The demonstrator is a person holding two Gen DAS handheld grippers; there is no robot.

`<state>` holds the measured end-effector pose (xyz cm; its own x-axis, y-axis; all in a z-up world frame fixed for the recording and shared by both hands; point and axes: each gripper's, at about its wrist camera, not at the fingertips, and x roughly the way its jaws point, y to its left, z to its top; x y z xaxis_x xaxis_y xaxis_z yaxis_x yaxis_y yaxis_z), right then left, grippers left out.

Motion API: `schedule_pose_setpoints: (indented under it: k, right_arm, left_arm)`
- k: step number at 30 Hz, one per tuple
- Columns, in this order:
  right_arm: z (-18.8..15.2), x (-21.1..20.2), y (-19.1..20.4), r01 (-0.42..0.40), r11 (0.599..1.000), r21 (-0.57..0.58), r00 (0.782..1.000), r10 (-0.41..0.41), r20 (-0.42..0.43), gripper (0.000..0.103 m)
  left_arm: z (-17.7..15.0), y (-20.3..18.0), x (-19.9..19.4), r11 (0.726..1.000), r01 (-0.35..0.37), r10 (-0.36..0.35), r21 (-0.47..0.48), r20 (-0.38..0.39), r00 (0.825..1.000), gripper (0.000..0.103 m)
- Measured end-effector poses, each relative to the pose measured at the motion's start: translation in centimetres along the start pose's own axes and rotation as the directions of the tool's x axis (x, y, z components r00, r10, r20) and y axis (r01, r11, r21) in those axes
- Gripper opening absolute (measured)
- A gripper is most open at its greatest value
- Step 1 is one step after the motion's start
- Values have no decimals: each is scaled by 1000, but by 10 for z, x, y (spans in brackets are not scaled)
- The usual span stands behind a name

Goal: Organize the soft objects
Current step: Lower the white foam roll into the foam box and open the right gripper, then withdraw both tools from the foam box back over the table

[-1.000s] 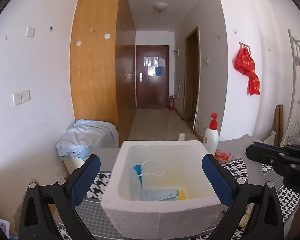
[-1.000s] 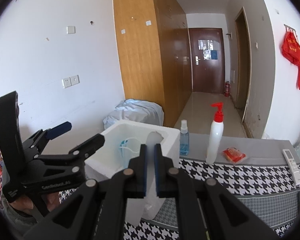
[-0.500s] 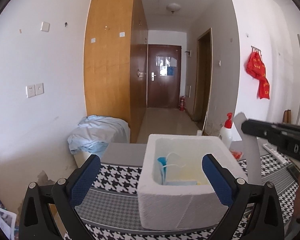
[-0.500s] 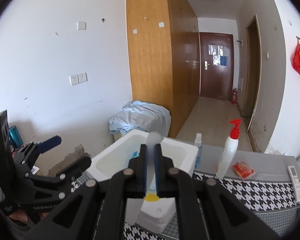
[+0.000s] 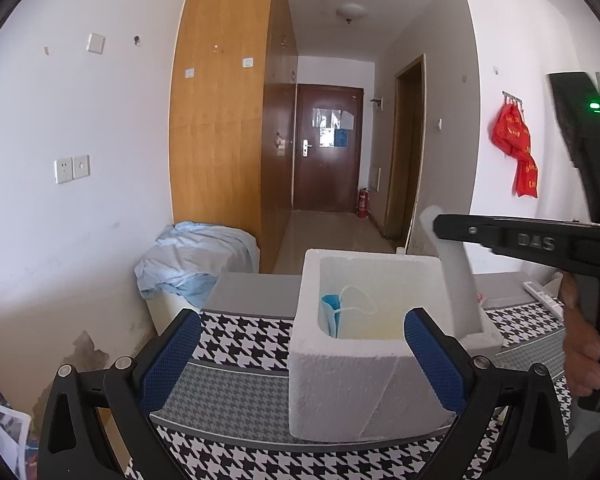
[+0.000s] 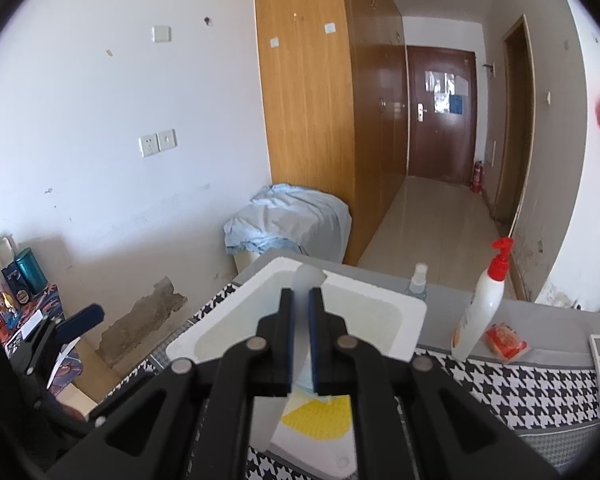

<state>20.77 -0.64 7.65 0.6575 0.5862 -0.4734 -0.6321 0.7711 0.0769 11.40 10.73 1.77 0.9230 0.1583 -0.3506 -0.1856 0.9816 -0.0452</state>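
Over foam box: my right gripper clamps a pale translucent strip; left gripper, jaws wide, empty, w/ blue mask inside box.

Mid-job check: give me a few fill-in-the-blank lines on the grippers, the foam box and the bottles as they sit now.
1. The right gripper is shut on a pale translucent ____.
2. The left gripper has its blue-padded fingers ____.
3. A blue face mask lies inside the white ____ box.
4. The white pump bottle has a ____ top.

Missing words: strip; open; foam; red
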Motion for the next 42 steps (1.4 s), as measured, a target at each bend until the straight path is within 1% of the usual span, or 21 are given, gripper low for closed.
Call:
schedule_pose_setpoints:
  k: [5,12,18,20,22,23,24,25,26,27,28,29,30,31,32,35,36,38,42]
  right_arm:
    - [2,16,2,-1,1000,-3,999,1,-44,9]
    - [0,41,6,-3,1000,-12,993,1,-117,9]
    - [-3,52,7,-3,1000,-15,988,0,-154,9]
    - [-4,55,7,-5,1000,-11,985,3,-170,16]
    - [-5,59,7,-6,1000,-13,982,4,-191,16]
    - [-6,62,7,-4,1000,-18,980,0,-200,18]
    - [-7,63,8,-1,1000,-23,979,-3,-206,21]
    - [-8,63,8,-3,1000,-26,978,-3,-208,29]
    - [-9,64,8,-8,1000,-25,977,2,-211,43]
    - [-10,64,8,-15,1000,-23,977,9,-213,50]
    - [-11,62,9,-21,1000,-21,978,16,-209,63]
    - [-11,59,9,-17,1000,-22,981,12,-193,71]
    - [-11,55,10,-9,1000,-26,984,4,-178,74]
    - [-10,53,10,-5,999,-32,986,-1,-168,80]
    - [-11,50,11,-5,999,-37,986,-1,-164,84]
    - [-11,45,14,-4,998,-63,988,-6,-156,87]
    - [-11,42,14,-1,998,-62,989,-8,-146,88]
    - [-11,38,12,-9,999,-54,990,2,-139,92]
    - [-11,28,7,-27,1000,-14,991,25,-130,94]
  left_arm:
    - [-3,1,-3,1000,-10,10,5,2,1000,102]
    - [-2,8,-4,1000,-18,18,-20,-2,1000,102]
    - [-3,9,-4,999,-24,24,-20,2,1000,102]
    - [-3,10,-4,999,-25,25,-23,2,1000,102]
    - [-3,11,-4,999,-27,27,-26,3,1000,102]
    - [-2,10,-4,999,-28,28,-26,3,1000,102]
    - [-3,11,-4,999,-27,27,-27,2,1000,102]
    - [-2,11,-4,999,-27,27,-27,1,1000,102]
    - [-2,11,-4,999,-28,28,-26,1,1000,102]
    - [-2,11,-4,999,-27,27,-25,2,1000,102]
    - [-2,11,-4,999,-26,26,-25,4,1000,102]
    - [-2,11,-4,999,-25,26,-26,5,1000,102]
    - [-2,11,-4,999,-26,26,-25,7,1000,102]
    - [-2,11,-4,999,-28,28,-25,9,1000,102]
    - [-2,11,-5,999,-28,28,-25,10,1000,102]
    - [-2,12,-6,999,-28,28,-31,10,1000,102]
    - [-2,11,-6,999,-28,29,-31,11,1000,102]
    - [-1,10,-8,999,-29,29,-30,12,1000,102]
    - [2,5,-12,999,-32,32,-19,23,999,102]
